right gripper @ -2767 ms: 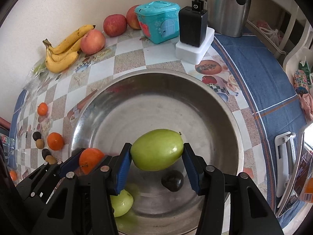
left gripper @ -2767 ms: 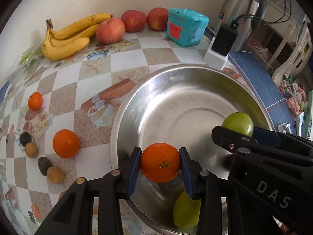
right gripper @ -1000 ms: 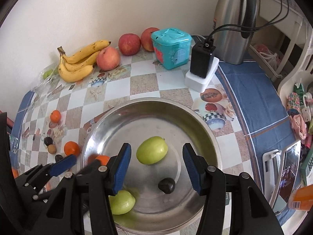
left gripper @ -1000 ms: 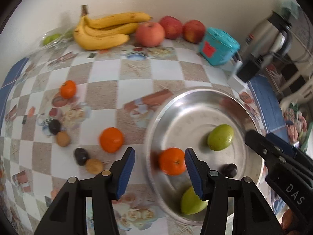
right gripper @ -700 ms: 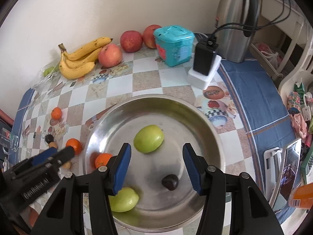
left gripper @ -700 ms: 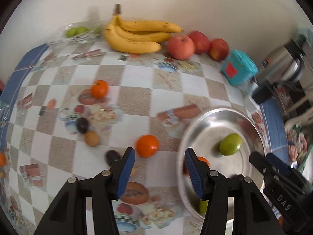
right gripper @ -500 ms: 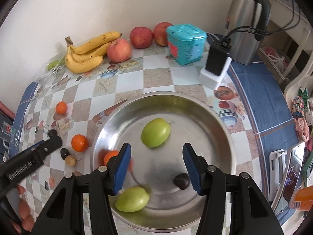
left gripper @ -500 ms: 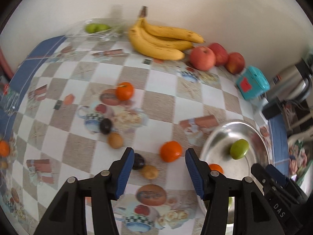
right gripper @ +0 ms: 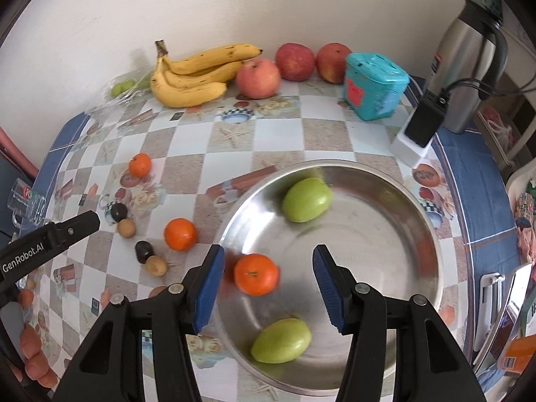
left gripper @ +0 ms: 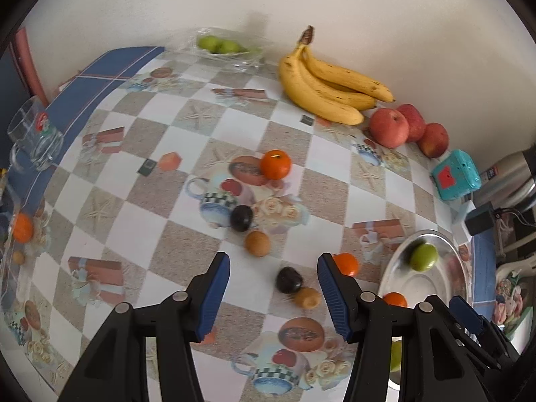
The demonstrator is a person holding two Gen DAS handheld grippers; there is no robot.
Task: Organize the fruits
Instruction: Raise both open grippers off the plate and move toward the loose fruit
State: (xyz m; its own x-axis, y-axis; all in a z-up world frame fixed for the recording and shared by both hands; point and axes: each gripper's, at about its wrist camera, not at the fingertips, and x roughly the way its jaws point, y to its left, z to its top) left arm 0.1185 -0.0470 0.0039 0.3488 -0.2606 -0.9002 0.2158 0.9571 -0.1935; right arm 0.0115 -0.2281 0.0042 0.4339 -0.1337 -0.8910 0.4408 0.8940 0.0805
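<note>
A steel bowl (right gripper: 432,234) holds two green fruits (right gripper: 306,199) (right gripper: 281,341) and an orange (right gripper: 256,274). My right gripper (right gripper: 266,284) hangs open above the bowl's near left part, with nothing between its fingers. My left gripper (left gripper: 273,288) is open over the checked tablecloth, left of the bowl (left gripper: 459,278). Below it lie a dark fruit (left gripper: 288,279), a brown fruit (left gripper: 307,297) and an orange (left gripper: 346,264) partly behind its right finger. Farther off are another dark fruit (left gripper: 241,217), a brown one (left gripper: 257,243) and a small orange (left gripper: 275,164).
Bananas (right gripper: 194,77) and three red apples (right gripper: 258,78) line the wall. A teal box (right gripper: 375,85), a charger block (right gripper: 422,124) and a steel kettle (right gripper: 469,67) stand at the back right. A glass mug (left gripper: 33,140) sits at the left edge.
Both grippers let go of their fruits, which now lie in the bowl. My left gripper rose and swung left over the loose fruits. My right gripper drifted left over the bowl.
</note>
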